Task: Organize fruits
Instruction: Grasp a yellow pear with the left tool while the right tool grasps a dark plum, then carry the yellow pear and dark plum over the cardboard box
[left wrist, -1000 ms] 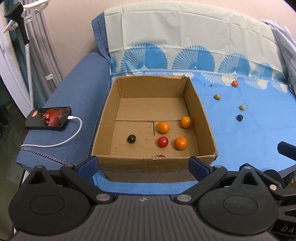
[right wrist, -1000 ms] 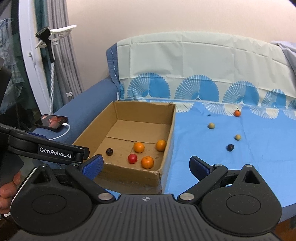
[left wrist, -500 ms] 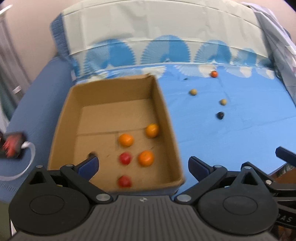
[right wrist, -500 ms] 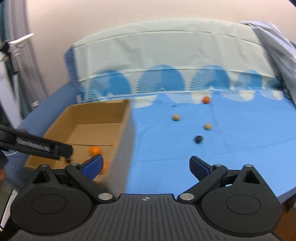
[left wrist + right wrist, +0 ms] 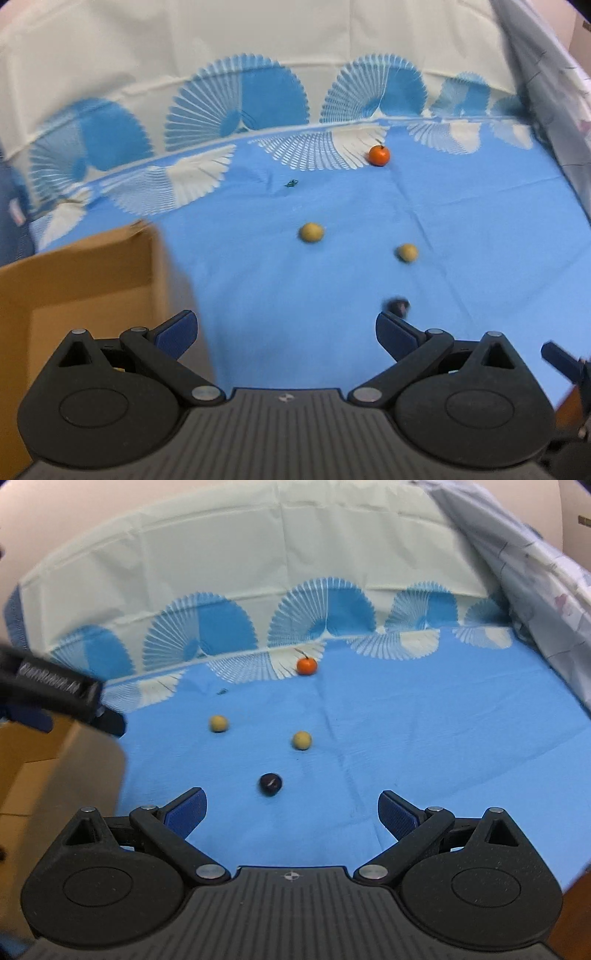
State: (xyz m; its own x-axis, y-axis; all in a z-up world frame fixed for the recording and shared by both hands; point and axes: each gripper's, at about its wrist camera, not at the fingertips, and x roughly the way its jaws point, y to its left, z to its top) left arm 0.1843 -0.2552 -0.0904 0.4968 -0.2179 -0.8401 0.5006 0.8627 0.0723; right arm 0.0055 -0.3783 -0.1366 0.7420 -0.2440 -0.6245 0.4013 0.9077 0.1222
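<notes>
Four fruits left loose on bed: orange fruit [image 5: 307, 666] far, two tan fruits [image 5: 219, 723] [image 5: 301, 740], dark fruit [image 5: 270, 784] near; box [image 5: 74, 280] left; both jaws open, empty.

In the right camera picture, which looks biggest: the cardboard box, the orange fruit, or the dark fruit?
1. Cardboard box, by far, though only partly in view.
2. Dark fruit and orange fruit look alike; the dark one is nearer the camera, so I won't rank them.

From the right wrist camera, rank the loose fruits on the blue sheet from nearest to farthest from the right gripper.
From the right gripper:
1. Dark round fruit, just ahead, slightly left.
2. Right-hand tan round fruit, ahead, near centre.
3. Left-hand tan round fruit, farther left.
4. Orange round fruit, at the back by the fan pattern.
</notes>
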